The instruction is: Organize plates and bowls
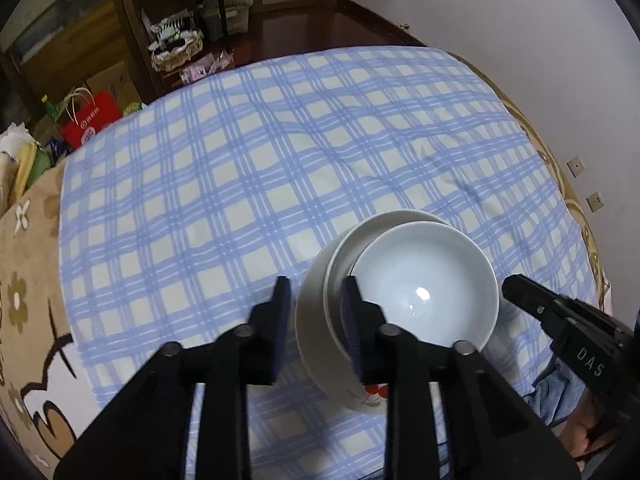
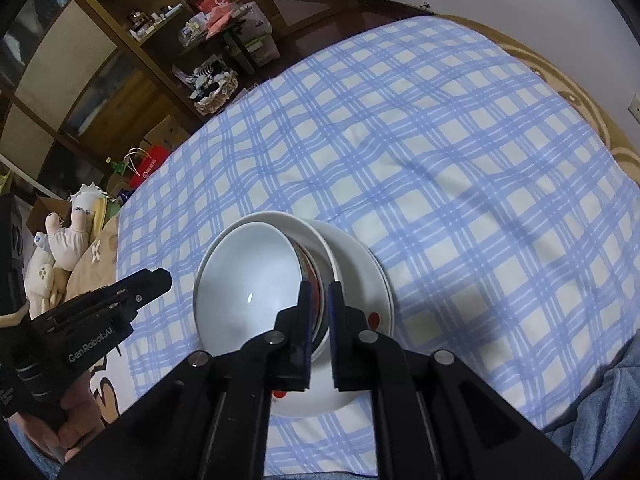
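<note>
The left claw (image 1: pixel 316 284) is standing open, its two blue-padded fingers (image 1: pixel 280 312) well apart and pressing on nothing. Seen from its own camera, the left edge of the stack of dishes is showing in the gap between the fingers, further down. The right wrist camera shows this claw's tip (image 2: pixel 166 274) hanging just to the left of the stack without touching it. A hand (image 2: pixel 72 420) is gripping its handle.

The right claw (image 2: pixel 320 286) is holding its jaws almost together. The rims of the stacked bowls are running through the narrow slit between its fingers. I cannot tell whether the pads are actually pinching a rim. From the left camera its dark tip (image 1: pixel 508 282) is sitting right at the right-hand rim of the top bowl (image 1: pixel 424 280).

The stack is lying just ahead of and below both claws, between them. A plain white bowl (image 2: pixel 248 280) is sitting on top, tilted a little. It is nesting in a bowl with a coloured pattern (image 2: pixel 316 280), which is sitting in a wider white bowl (image 2: pixel 320 240). A white plate (image 2: pixel 360 264) with red marks is lying at the bottom. Everything is resting on a blue and white checked cloth (image 2: pixel 440 160), which is stretching away beyond the claws.
</note>
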Motion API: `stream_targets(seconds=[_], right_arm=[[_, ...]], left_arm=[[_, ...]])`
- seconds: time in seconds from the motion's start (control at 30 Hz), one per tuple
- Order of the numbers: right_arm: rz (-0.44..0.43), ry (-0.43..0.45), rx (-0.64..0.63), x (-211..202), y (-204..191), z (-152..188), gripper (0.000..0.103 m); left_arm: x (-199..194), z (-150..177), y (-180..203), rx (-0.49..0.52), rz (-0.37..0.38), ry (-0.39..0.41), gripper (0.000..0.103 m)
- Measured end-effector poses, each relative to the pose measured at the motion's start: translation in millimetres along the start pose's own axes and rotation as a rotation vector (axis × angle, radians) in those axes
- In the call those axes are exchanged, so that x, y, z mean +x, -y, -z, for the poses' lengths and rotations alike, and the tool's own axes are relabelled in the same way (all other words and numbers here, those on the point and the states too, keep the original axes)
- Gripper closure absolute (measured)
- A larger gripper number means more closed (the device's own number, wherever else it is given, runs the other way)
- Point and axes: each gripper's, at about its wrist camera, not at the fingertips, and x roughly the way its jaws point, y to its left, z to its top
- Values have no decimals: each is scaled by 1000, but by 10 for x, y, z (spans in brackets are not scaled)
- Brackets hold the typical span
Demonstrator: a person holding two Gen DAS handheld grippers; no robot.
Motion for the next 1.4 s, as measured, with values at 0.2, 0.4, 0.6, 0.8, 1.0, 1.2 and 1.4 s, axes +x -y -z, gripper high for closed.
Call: stream_targets(seconds=[0.2, 0.4, 0.6, 0.8, 1.0, 1.2, 1.4], right_arm=[[-8, 52, -47, -298, -29, 47, 94], [-22, 127, -112, -733, -64, 113, 90], [-11, 214, -199, -1145, -111, 242, 61], [-8, 271, -244, -1389, -93, 425, 37], [8, 359, -274, -1502, -87, 626, 12], [8, 462, -291, -1653, -98, 824, 0], [-22, 533, -240, -1728, 23, 923, 0]], left_arm=[[-308, 106, -2, 22, -37, 76, 57], [-691, 261, 14, 53, -85, 186, 41], [-1090, 472, 38, 78, -149, 311, 22], [-1454, 764, 79, 106, -205, 456, 11], [-1589, 1049, 31, 64, -215, 513, 9], [-1661, 1303, 34, 44, -242, 572, 8], [-1662, 1530, 77, 36, -277, 631, 8]])
